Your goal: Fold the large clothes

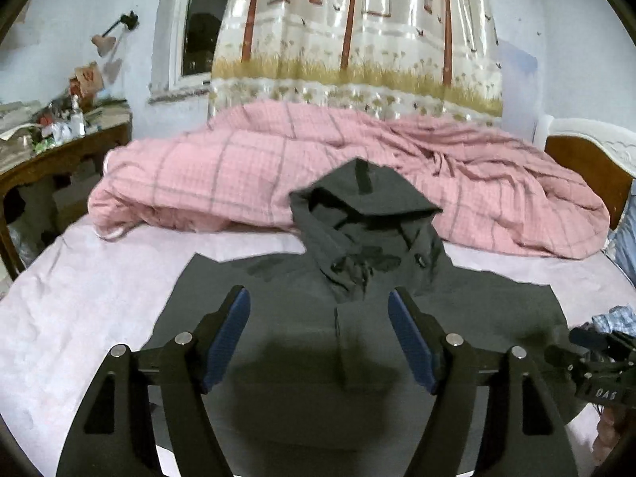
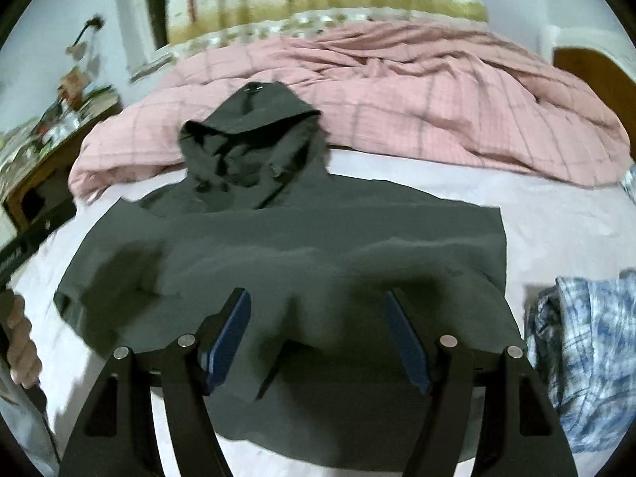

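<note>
Left gripper [image 1: 319,310]: jaws spread wide, nothing between the blue pads [image 1: 230,338], hanging above the garment with no contact. Right gripper [image 2: 318,310]: same, jaws wide apart and empty, clear of the cloth.

Task item: dark grey hooded jacket [image 1: 357,318], spread flat on the bed, front up, sleeves folded in so the body reads as a rough rectangle. Hood [image 1: 357,198] lies at the far end, propped up against the quilt. Both grippers sit over the near half of the body.

Surface: bed with pale pink sheet [image 1: 79,298], mostly smooth. Pink plaid quilt [image 1: 477,190] heaped along the far side, touching the hood.

Room: pale walls, tree-print curtain [image 1: 357,39] behind the bed, dark window [image 1: 202,20] left of it. Wooden counter [image 1: 59,151] at left, cluttered with bottles and paper. Wooden headboard [image 1: 588,167] at right.

View differences:
- Left wrist view only: the right gripper's body at the right edge; wall lamp [image 1: 115,31] sharp.
- Right wrist view only: blue-and-white plaid shirt [image 2: 588,349] bunched on the sheet just right of the jacket; a hand [image 2: 20,338] at the left edge; the jacket's full outline. This view is motion-blurred.
</note>
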`<move>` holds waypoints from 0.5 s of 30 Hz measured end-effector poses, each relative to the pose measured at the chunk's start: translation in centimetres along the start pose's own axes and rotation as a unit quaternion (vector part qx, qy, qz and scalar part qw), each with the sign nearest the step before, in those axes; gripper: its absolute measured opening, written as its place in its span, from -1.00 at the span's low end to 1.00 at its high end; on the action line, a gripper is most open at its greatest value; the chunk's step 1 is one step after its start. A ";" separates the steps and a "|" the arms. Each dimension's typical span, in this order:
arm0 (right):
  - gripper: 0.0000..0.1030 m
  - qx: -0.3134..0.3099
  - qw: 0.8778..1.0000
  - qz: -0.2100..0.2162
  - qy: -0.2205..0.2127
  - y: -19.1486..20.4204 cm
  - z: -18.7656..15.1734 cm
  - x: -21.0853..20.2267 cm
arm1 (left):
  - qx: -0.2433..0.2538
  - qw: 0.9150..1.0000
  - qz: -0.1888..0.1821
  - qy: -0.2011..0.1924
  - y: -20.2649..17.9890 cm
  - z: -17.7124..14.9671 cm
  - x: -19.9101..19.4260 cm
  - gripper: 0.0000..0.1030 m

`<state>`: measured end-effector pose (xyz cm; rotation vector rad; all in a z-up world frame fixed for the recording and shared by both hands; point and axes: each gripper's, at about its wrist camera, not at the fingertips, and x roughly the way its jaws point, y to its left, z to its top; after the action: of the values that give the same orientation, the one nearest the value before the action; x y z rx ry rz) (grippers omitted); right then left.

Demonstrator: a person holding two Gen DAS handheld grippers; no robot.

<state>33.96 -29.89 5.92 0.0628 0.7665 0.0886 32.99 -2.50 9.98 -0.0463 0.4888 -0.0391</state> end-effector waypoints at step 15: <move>0.39 0.028 0.997 0.062 -0.031 1.8 4.7 2.1 | -0.092 0.993 0.039 0.057 4.7 -1.1 8.0 0.37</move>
<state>38.67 -28.00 8.00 0.1648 0.7033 0.1826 39.69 1.73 5.01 -0.2067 0.6079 0.0804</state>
